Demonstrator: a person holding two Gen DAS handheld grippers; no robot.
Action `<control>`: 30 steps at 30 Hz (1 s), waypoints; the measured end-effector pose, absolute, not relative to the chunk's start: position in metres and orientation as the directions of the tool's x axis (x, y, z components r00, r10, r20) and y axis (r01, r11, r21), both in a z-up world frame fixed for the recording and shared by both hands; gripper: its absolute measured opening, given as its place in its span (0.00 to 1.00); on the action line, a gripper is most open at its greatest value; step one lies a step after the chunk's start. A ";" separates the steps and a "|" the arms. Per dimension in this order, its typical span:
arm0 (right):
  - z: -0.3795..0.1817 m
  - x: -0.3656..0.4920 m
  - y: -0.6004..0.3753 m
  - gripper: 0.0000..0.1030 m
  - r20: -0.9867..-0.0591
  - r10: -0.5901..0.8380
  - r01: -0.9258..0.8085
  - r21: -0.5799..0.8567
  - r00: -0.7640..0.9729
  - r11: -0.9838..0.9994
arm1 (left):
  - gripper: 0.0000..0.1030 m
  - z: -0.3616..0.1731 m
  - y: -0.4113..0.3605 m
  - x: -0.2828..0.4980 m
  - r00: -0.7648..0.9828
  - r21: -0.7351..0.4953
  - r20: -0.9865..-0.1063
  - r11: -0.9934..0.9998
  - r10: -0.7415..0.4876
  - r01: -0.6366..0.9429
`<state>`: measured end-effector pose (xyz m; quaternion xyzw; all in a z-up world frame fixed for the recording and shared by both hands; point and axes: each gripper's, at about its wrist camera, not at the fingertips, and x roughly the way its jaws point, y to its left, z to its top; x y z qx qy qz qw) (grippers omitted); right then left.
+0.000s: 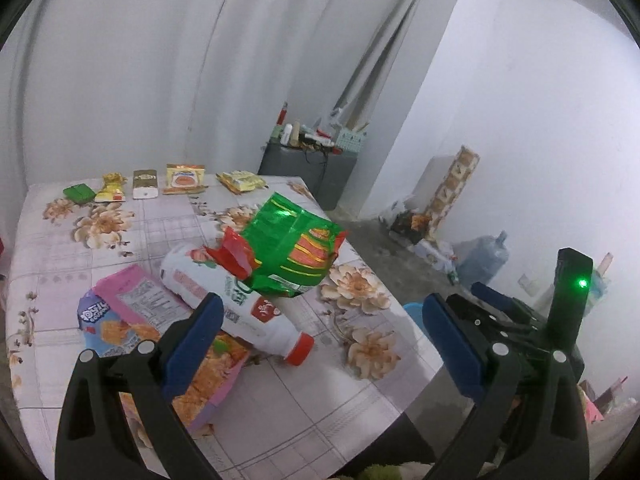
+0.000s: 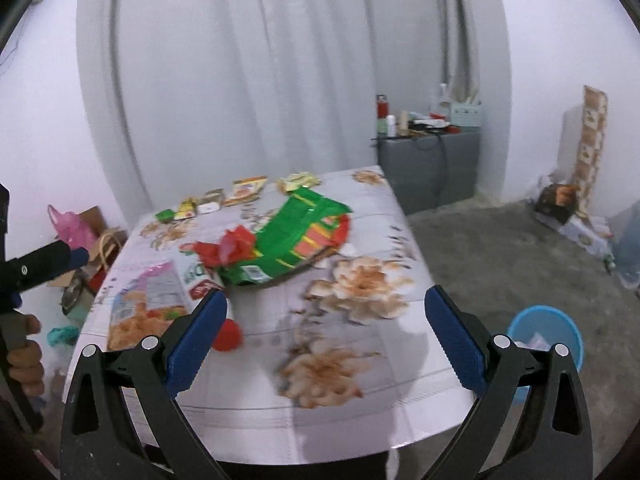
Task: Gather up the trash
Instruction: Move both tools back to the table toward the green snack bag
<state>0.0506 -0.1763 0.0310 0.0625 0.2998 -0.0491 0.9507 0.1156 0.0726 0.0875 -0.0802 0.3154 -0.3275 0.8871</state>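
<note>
Hovering wide open and empty, left tool [image 1: 322, 334] and right tool [image 2: 326, 338]; blue bin [image 2: 560, 320] holds little. Bottle [image 1: 240, 300], pink bag [image 1: 156, 320], green bag [image 1: 292, 248], far wrappers [image 1: 160, 184] all remain on counter [image 1: 320, 392].

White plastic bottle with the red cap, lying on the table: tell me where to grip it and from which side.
Grip the white plastic bottle across its bare lower body near the red cap, coming from above with fingers straddling its width. It lies on its side, and the crumpled green snack bag covers its far end.
</note>
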 end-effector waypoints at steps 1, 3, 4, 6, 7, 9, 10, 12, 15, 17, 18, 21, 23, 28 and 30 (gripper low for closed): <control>0.030 0.054 -0.173 0.92 -0.585 -0.041 0.122 0.099 0.810 0.988 | 0.95 0.086 0.079 0.114 0.623 -0.322 -0.499 0.796 -0.603 0.513; 0.029 0.058 -0.167 0.92 -0.603 0.002 0.102 0.138 0.798 0.985 | 0.95 0.084 0.084 0.113 0.657 -0.284 -0.498 0.822 -0.566 0.494; 0.028 0.060 -0.166 0.92 -0.610 0.027 0.091 0.161 0.792 0.983 | 0.95 0.081 0.089 0.113 0.673 -0.265 -0.504 0.838 -0.542 0.476; 0.024 0.069 -0.161 0.92 -0.632 0.086 0.063 0.209 0.770 0.976 | 0.95 0.076 0.095 0.115 0.689 -0.251 -0.513 0.857 -0.513 0.450; 0.022 0.072 -0.159 0.92 -0.643 0.105 0.055 0.224 0.759 0.973 | 0.95 0.072 0.100 0.117 0.697 -0.247 -0.516 0.866 -0.497 0.435; 0.017 0.084 -0.153 0.92 -0.669 0.147 0.035 0.251 0.728 0.967 | 0.95 0.065 0.107 0.119 0.702 -0.246 -0.520 0.872 -0.487 0.423; 0.015 0.089 -0.151 0.92 -0.679 0.164 0.028 0.263 0.716 0.964 | 0.95 0.061 0.111 0.120 0.700 -0.249 -0.524 0.873 -0.485 0.419; 0.012 0.097 -0.146 0.90 -0.688 0.192 0.019 0.287 0.700 0.958 | 0.95 0.055 0.117 0.121 0.698 -0.251 -0.528 0.874 -0.483 0.415; 0.008 0.109 -0.142 0.88 -0.701 0.227 0.016 0.322 0.676 0.947 | 0.95 0.048 0.126 0.126 0.682 -0.271 -0.528 0.862 -0.506 0.429; 0.004 0.116 -0.140 0.87 -0.711 0.239 0.024 0.338 0.661 0.941 | 0.95 0.045 0.128 0.129 0.674 -0.286 -0.525 0.854 -0.519 0.434; 0.002 0.119 -0.141 0.86 -0.716 0.243 0.027 0.344 0.654 0.939 | 0.95 0.043 0.130 0.133 0.668 -0.298 -0.525 0.849 -0.527 0.436; -0.003 0.124 -0.143 0.85 -0.724 0.250 0.047 0.363 0.643 0.931 | 0.95 0.038 0.131 0.146 0.646 -0.333 -0.536 0.840 -0.543 0.429; -0.007 0.127 -0.148 0.84 -0.727 0.257 0.066 0.384 0.636 0.921 | 0.95 0.034 0.130 0.154 0.632 -0.354 -0.541 0.832 -0.555 0.428; -0.016 0.134 -0.179 0.79 -0.725 0.287 0.154 0.476 0.626 0.866 | 0.95 0.034 0.124 0.170 0.612 -0.369 -0.534 0.812 -0.583 0.452; -0.022 0.139 -0.197 0.76 -0.715 0.313 0.195 0.532 0.625 0.824 | 0.95 0.033 0.120 0.174 0.606 -0.369 -0.535 0.808 -0.589 0.459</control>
